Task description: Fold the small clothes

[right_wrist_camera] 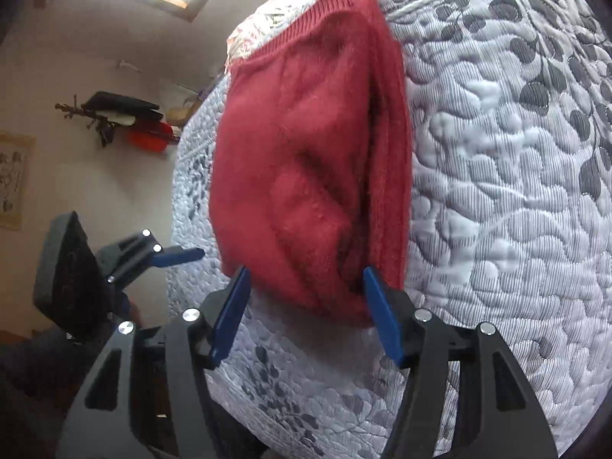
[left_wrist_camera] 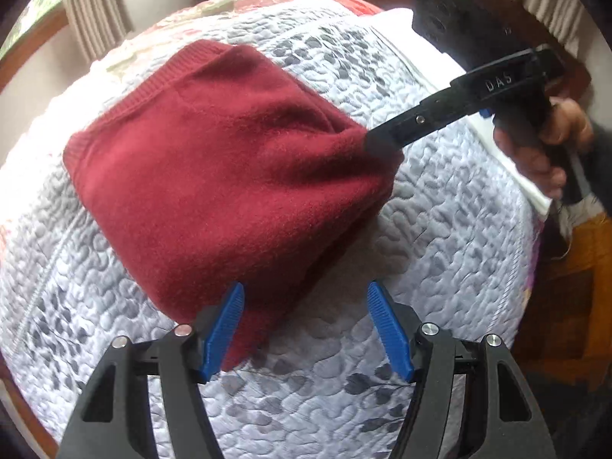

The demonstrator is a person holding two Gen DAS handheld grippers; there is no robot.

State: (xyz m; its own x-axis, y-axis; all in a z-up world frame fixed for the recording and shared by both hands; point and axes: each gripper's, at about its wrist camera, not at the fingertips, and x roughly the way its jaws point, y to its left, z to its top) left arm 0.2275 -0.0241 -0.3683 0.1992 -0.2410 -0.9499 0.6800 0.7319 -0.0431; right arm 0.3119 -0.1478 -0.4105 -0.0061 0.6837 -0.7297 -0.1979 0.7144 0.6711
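Note:
A dark red knitted garment point(left_wrist_camera: 229, 164) lies folded in a thick pad on the grey quilted bedspread point(left_wrist_camera: 440, 229). My left gripper point(left_wrist_camera: 306, 302) is open just over the garment's near corner, which reaches in beside the left blue finger point(left_wrist_camera: 225, 325). My right gripper point(left_wrist_camera: 382, 147), held by a hand point(left_wrist_camera: 535, 153), comes in from the right and its tip meets the garment's right corner. In the right wrist view the right gripper point(right_wrist_camera: 306, 283) is open, with the garment's point(right_wrist_camera: 306, 145) layered edge between its fingers. The left gripper point(right_wrist_camera: 183, 256) shows at the left.
A white sheet point(left_wrist_camera: 405, 42) lies along the bed's right edge, with wooden floor point(left_wrist_camera: 573, 267) beyond it. A floral red cover point(left_wrist_camera: 267, 0) spans the far end. A wall shelf point(right_wrist_camera: 126, 118) with small items hangs past the bed.

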